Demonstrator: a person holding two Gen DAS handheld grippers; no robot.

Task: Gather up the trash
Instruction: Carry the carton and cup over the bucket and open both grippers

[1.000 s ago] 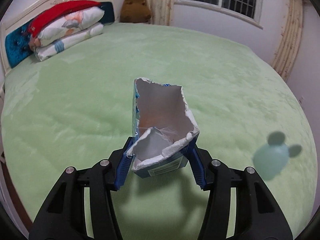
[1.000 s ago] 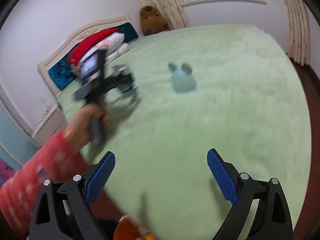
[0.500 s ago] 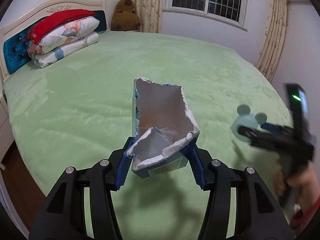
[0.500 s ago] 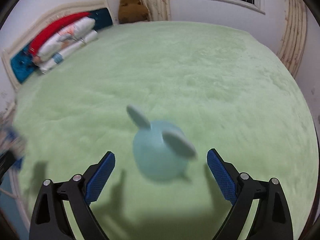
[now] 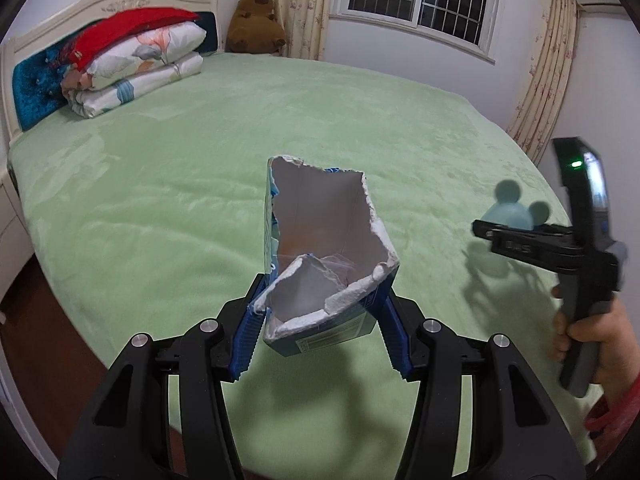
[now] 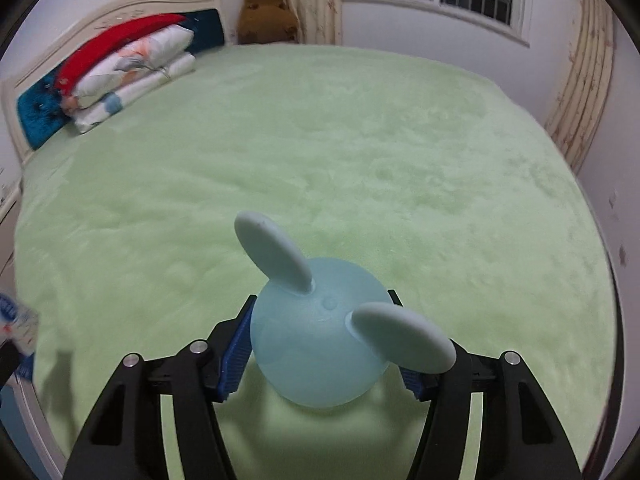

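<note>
right wrist view: your right gripper (image 6: 320,356) has just been closing around the round blue toy (image 6: 320,340) near the bed's (image 6: 360,160) front edge; it looks light, smooth, slippery. your left gripper (image 5: 320,332) grips the torn carton (image 5: 324,264) low, flimsy cardboard.

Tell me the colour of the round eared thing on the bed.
Pale blue eared thing, clearest in the right wrist view.
</note>
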